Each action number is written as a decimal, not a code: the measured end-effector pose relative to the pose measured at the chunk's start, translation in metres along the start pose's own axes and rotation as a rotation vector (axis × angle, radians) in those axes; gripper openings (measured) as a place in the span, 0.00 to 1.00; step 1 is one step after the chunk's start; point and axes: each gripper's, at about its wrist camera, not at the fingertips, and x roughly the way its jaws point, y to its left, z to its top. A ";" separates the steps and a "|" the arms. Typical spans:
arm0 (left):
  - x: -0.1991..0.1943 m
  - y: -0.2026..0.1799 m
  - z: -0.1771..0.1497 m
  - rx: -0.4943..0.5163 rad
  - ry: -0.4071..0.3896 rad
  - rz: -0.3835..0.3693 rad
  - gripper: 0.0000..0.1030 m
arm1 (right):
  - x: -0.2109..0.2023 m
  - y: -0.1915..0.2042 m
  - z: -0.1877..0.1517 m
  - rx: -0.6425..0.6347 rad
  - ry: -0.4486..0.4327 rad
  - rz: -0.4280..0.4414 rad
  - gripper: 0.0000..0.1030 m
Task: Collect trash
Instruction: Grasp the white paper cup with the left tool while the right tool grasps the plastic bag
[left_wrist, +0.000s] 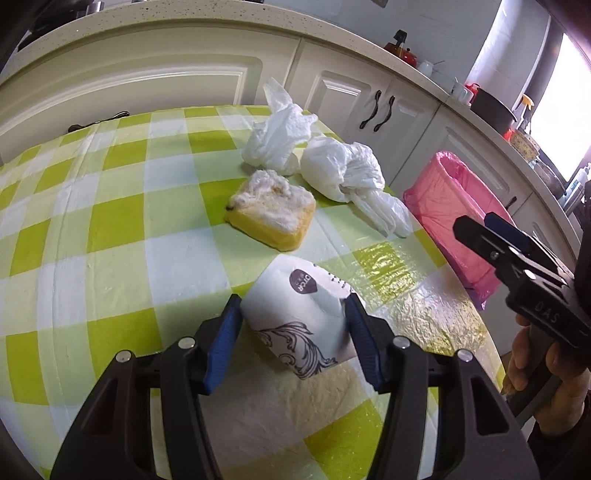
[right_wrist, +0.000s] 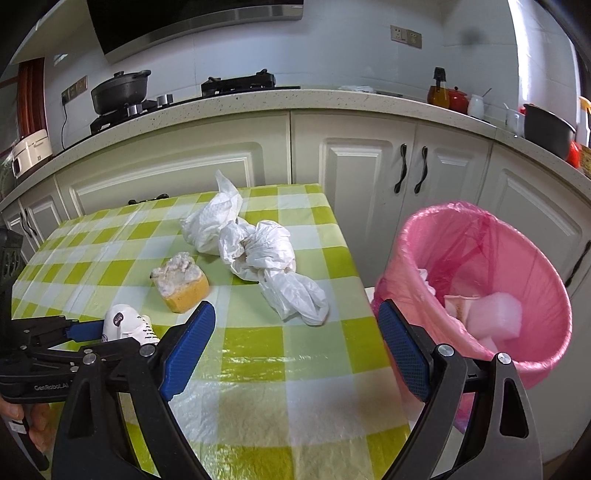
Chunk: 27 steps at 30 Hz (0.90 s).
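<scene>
We noted the left gripper (left_wrist: 293, 325) clamping a paper cup (left_wrist: 297, 314) on the table (left_wrist: 110, 240). Our right gripper (right_wrist: 295, 343) hung wide, holding nothing, beside the pink bin (right_wrist: 476, 295). Sponge (left_wrist: 273, 210) and bags (left_wrist: 343, 173) lay behind.

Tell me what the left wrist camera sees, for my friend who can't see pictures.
The left hand-held gripper squeezes a crumpled paper cup on a green-checked table. Behind the cup lie a yellow sponge, a tissue wad and a knotted white bag. A pink-lined bin stands past the table's right edge, with the right hand-held gripper near it.
</scene>
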 end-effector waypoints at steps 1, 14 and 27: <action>-0.001 0.003 0.001 -0.005 -0.003 0.002 0.54 | 0.005 0.001 0.002 -0.003 0.006 0.000 0.82; -0.022 0.035 0.025 -0.058 -0.081 0.039 0.53 | 0.069 0.013 0.028 -0.019 0.093 -0.007 0.82; -0.031 0.052 0.039 -0.087 -0.116 0.051 0.54 | 0.105 0.044 0.058 -0.028 0.119 0.010 0.82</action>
